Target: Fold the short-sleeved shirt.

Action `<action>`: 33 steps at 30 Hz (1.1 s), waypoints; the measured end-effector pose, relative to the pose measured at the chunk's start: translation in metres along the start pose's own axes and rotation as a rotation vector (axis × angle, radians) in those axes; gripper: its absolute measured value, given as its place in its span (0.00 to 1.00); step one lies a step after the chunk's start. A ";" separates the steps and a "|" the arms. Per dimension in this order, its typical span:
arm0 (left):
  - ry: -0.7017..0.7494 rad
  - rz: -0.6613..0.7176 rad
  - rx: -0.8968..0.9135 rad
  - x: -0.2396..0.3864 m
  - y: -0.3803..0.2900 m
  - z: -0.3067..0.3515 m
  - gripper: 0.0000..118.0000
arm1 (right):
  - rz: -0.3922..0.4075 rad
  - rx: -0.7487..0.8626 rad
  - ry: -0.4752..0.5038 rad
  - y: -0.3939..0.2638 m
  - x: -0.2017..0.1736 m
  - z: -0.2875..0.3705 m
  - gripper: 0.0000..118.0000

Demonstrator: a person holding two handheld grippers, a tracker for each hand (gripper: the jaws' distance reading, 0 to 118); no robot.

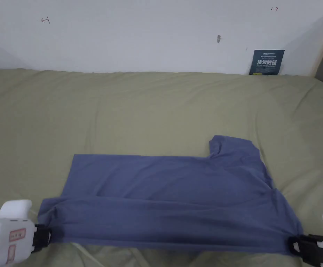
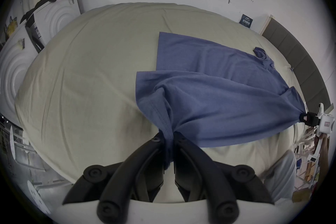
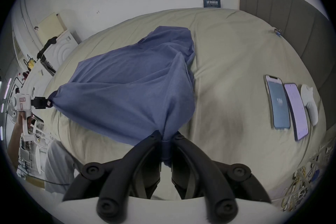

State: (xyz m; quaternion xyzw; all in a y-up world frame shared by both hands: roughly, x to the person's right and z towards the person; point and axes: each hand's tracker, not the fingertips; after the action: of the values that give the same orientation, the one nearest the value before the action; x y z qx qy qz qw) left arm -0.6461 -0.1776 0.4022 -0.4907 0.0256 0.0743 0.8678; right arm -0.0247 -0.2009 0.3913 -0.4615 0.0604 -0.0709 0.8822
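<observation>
A blue short-sleeved shirt (image 1: 171,201) lies across the olive-green bed (image 1: 150,104), its near long edge lifted and stretched between both grippers. My left gripper (image 1: 47,236) is shut on the hem corner at the near left; its own view shows the cloth (image 2: 209,97) pinched between the jaws (image 2: 168,137). My right gripper (image 1: 296,245) is shut on the sleeve end at the near right, with fabric (image 3: 127,86) bunched between its jaws (image 3: 167,137). The far half of the shirt rests flat, collar (image 1: 220,144) at the far right.
A dark card (image 1: 267,62) leans on the white wall behind the bed. Two phones (image 3: 278,102) and a white object (image 3: 309,104) lie on the bed to the right. A grey headboard (image 3: 291,28) bounds the right side. White appliances (image 2: 54,13) stand to the left.
</observation>
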 end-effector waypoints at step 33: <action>0.127 0.003 0.047 0.009 0.153 -0.101 1.00 | 0.118 0.038 0.015 0.108 -0.008 -0.060 0.00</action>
State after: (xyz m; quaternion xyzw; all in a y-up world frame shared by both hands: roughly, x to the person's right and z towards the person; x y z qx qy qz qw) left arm -0.6585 -0.1854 0.2190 -0.4740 0.0829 0.0438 0.8755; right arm -0.0351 -0.1868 0.2683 -0.4399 0.0928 -0.0233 0.8929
